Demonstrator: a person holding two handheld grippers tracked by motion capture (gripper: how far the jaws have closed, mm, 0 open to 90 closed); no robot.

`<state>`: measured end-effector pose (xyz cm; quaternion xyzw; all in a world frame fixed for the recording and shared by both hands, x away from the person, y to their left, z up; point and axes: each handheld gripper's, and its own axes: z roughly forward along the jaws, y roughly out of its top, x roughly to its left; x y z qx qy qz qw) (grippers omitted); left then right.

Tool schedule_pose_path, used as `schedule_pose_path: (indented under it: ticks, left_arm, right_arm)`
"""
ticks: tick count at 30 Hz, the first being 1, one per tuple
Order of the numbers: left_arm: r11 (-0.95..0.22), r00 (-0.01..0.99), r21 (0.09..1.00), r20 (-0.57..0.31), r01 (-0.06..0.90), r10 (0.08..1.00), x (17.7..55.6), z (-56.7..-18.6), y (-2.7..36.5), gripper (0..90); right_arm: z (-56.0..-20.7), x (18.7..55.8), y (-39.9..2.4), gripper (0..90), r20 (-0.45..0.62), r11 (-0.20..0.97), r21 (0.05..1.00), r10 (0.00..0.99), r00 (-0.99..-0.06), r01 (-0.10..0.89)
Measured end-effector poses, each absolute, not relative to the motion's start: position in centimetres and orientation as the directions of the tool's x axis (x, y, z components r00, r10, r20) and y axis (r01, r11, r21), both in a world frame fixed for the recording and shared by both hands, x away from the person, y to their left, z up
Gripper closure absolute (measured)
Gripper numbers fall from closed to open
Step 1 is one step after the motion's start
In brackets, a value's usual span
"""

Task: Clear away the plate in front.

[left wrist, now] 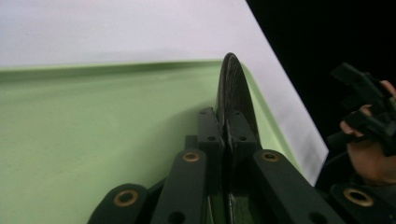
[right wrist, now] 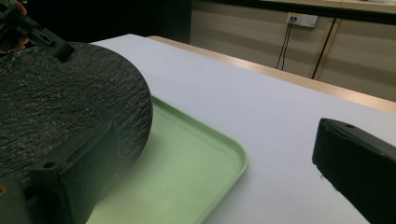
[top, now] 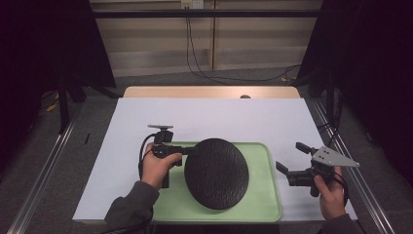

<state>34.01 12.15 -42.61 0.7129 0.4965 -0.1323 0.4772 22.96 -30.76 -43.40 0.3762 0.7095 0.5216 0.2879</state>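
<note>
The left gripper (top: 186,150) has its jaws clamped on the rim of the black textured plate (top: 216,173), holding it tilted over the green tray (top: 265,195). Beside the tray's right edge, the right gripper (top: 288,158) hovers with jaws wide apart, holding nothing.

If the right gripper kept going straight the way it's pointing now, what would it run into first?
Most likely the black textured plate, tilted up over the green tray. The open right gripper points toward its edge; its left jaw already overlaps the plate in its own view, though depth is uncertain.
</note>
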Motion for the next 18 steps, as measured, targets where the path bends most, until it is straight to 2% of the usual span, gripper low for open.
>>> schedule_pose_path:
  ticks: [5, 18]
  left_arm:
    - [-0.037, 0.459, 0.538, -0.679, 0.842, 0.572, 34.12, -43.30, 12.48, 87.2]
    - [-0.023, 0.479, 0.576, -0.657, 0.817, 0.582, 33.73, -43.57, 12.57, 87.2]
  right_arm:
    - [-43.41, 22.97, -30.75, 0.5, -0.018, 0.175, 0.957, 0.833, -0.553, 0.232]
    - [-43.41, 22.94, -30.74, 0.5, -0.015, 0.172, 0.957, 0.835, -0.550, 0.235]
